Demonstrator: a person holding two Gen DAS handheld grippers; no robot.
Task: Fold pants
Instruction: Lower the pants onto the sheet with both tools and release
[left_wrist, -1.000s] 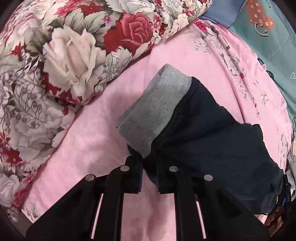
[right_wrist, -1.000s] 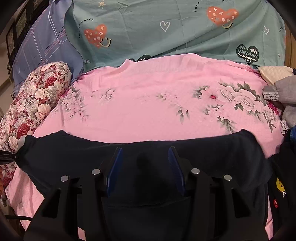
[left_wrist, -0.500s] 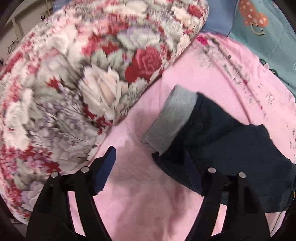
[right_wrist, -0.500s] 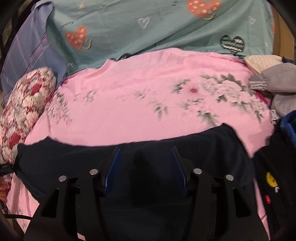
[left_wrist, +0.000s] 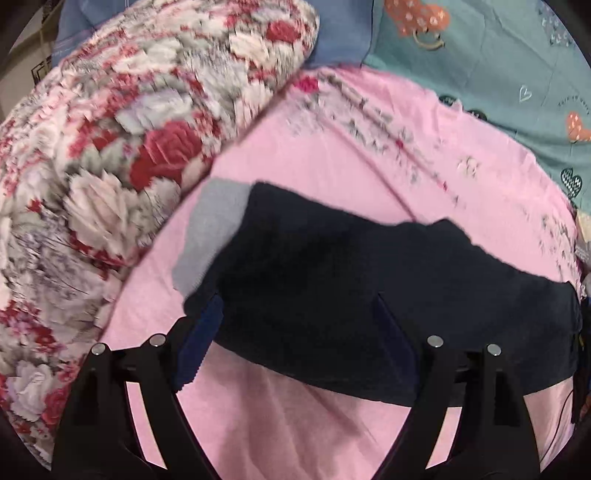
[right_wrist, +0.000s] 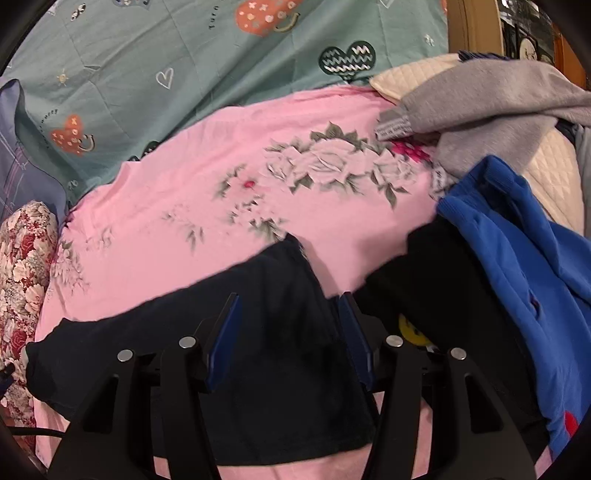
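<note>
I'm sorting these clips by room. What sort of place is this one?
Most likely a bedroom: dark pants lie on a bed's pink floral sheet, with a rose-patterned pillow alongside and a teal heart-print quilt behind.

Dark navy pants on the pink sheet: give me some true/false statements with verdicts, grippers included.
1. The dark navy pants lie on the pink floral bedsheet. True.
2. The left gripper is clamped on the pants. False: its jaws have just been opening and stand wide, pressing nothing.
3. A grey ribbed cuff shows at one end of the pants. True.
4. The bright blue garment lies between the right gripper fingers. False: it lies off to the side.
</note>
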